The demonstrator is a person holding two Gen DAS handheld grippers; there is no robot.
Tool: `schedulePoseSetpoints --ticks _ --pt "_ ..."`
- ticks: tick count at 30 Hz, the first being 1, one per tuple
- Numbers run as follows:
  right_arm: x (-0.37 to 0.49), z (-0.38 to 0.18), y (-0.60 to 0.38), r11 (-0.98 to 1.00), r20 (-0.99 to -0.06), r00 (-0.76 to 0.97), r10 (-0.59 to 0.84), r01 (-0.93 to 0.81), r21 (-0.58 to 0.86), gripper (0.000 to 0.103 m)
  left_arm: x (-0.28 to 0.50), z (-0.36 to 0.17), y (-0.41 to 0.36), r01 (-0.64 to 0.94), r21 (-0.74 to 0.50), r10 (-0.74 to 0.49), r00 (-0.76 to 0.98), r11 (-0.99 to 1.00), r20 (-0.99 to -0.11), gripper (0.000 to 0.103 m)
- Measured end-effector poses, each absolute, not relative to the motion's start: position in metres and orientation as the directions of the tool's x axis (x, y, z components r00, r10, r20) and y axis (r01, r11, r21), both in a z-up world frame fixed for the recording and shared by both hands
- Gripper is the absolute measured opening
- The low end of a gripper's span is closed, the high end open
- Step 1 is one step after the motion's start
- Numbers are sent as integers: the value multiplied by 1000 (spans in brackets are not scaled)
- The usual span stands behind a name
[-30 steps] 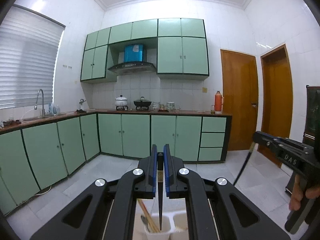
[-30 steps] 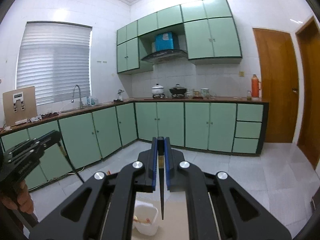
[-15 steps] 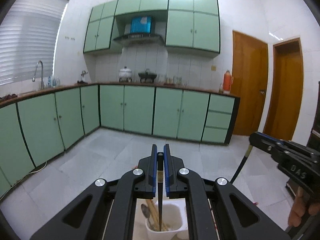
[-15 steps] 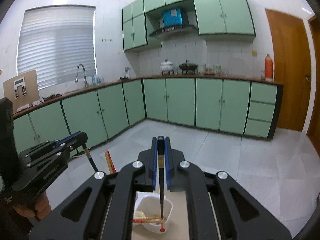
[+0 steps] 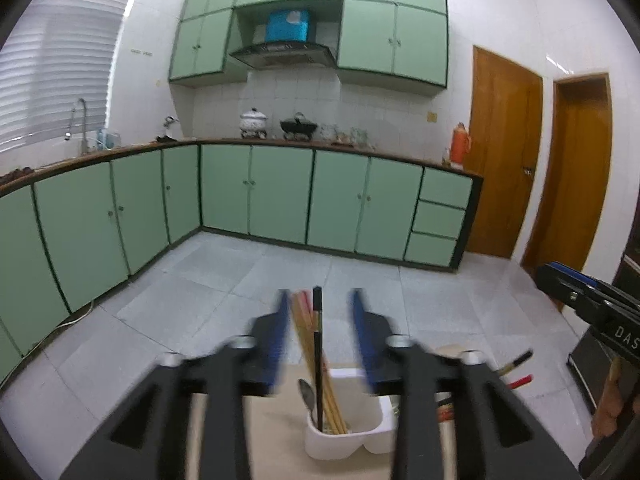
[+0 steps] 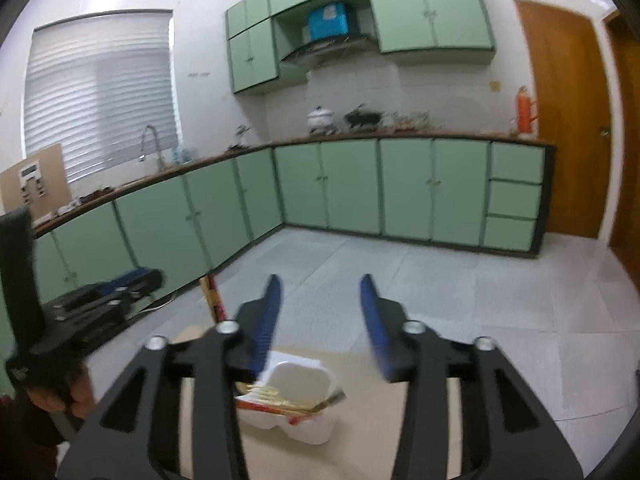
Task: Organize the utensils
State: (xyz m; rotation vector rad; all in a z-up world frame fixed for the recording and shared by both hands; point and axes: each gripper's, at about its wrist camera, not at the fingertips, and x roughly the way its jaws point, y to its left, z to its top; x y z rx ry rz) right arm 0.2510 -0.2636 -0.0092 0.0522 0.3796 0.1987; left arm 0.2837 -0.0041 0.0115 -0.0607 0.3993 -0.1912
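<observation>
In the left wrist view my left gripper hangs over a white utensil holder. Its jaws are opening, and a black chopstick stands between them in the holder, free of both pads. Wooden chopsticks and a spoon share that compartment. In the right wrist view my right gripper is above the same holder. Its jaws are opening with nothing between them. Chopsticks lie across the holder's near compartment.
The holder stands on a beige table. More chopsticks stick out at its right side. The other gripper is held at the right, a hand under it. Green cabinets and grey floor tiles lie beyond.
Both grippers came down toward the holder. Both jaws went from shut on a black chopstick to open. The left one's chopstick now stands in the holder, and the right one's has left its jaws.
</observation>
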Motion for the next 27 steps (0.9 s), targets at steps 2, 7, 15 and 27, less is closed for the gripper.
schedulePoseSetpoints --ticks 2,7,15,27 --pt "232 -1 -271 985 -331 928 173 -156 78 57 269 19 4 154 -92 -177 916 984 -360 48" --pt "190 5 -287 989 -286 948 136 -115 89 71 229 28 18 129 -82 -149 931 988 -335 58" --pt "131 -6 -287 993 -275 955 110 -91 81 84 165 24 16 118 -30 -122 938 992 -325 69" --pt "71 -23 -272 987 -315 937 153 -127 102 98 93 23 11 140 -45 -147 938 989 -313 97"
